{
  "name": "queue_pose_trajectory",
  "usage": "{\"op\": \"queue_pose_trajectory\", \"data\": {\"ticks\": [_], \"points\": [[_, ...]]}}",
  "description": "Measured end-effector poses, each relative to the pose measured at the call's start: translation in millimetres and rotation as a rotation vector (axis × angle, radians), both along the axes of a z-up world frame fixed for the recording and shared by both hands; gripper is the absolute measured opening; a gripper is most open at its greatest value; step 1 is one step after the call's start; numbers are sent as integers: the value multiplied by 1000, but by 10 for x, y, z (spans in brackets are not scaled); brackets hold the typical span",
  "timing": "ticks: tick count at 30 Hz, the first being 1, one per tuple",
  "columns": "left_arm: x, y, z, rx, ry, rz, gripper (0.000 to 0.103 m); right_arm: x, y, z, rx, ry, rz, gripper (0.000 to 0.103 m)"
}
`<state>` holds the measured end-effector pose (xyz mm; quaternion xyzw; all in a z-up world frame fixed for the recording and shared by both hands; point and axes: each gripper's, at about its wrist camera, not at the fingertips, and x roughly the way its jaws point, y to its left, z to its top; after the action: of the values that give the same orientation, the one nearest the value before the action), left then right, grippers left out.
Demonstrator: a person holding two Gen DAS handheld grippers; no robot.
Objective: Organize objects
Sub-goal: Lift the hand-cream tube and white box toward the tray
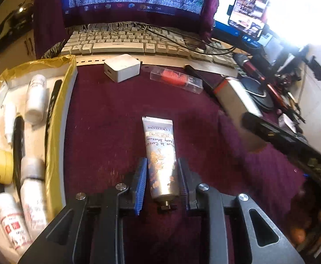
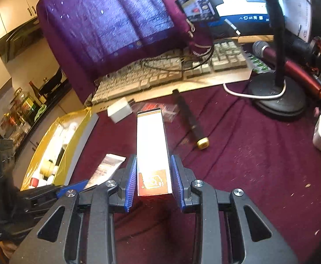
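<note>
while the left gripper (image 1: 161,182) clenches the tube (image 1: 160,154) low over the bench (image 1: 107,114), and the right gripper (image 2: 154,180) grasps a carton (image 2: 152,145), carry each level to the tray (image 1: 60,114) at left, release inside.

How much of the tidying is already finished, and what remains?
Done: several bottles and a yellow jar lie in the tray. In hand: left tongs around the hand cream tube, right tongs on a white box. Left: white cube, clear-cased red item, black stick.
</note>
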<state>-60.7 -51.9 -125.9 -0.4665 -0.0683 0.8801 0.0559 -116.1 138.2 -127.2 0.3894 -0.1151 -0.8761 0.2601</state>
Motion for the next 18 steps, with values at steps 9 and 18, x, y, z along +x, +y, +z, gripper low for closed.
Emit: {"op": "queue_pose_trajectory", "data": {"ticks": [9,18], "points": [[21,40,-34,-104,37,8,25,54,-216,-127,113,-24,31,28],[174,-174,96,65,59,53,24,187,-375,5,53,-9,89,28]]}}
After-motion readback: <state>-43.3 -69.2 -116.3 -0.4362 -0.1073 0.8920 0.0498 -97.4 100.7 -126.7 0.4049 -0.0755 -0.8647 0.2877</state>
